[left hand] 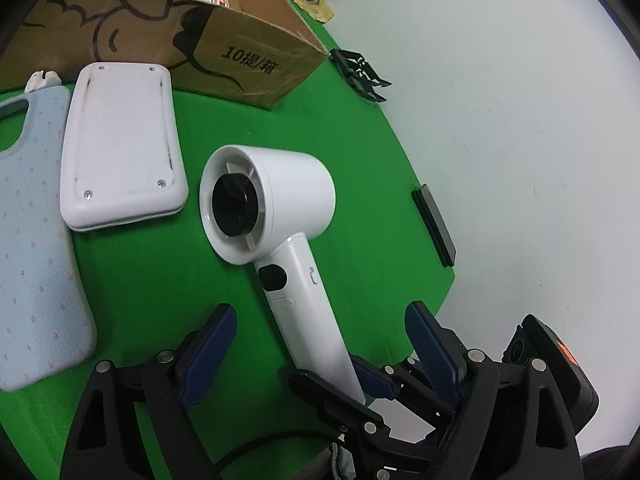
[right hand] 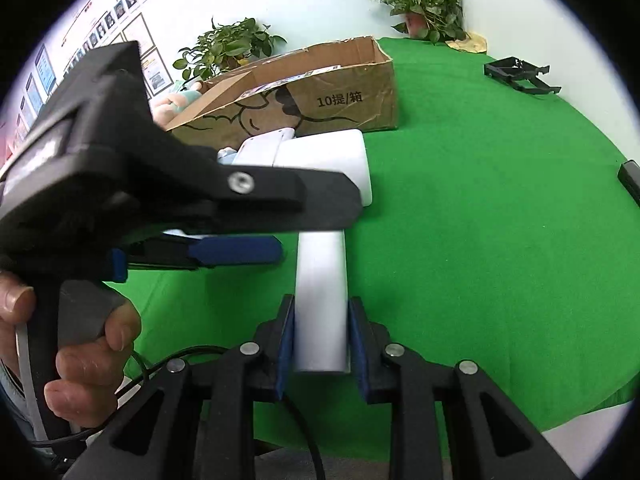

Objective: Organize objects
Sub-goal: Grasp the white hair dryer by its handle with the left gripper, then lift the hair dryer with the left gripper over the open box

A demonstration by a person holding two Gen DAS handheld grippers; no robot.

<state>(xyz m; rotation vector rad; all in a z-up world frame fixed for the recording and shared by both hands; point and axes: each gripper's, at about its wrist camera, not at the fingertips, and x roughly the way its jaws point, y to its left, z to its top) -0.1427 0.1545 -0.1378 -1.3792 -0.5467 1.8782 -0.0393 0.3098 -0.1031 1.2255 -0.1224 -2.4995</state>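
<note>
One view alone — the left wrist's — shows the hair dryer [left hand: 276, 200] front.

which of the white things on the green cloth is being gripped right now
The white hair dryer: the right gripper is shut on its handle. The flat white case lies untouched beside it.

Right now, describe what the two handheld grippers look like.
Both are black plastic scissor-style frames with silver rivets and dark blue fingertip pads. The left gripper has a grey trigger under a boxy black body; a black cable and a pale strap hang by the hand. The right gripper matches; its pads look ridged.
</note>
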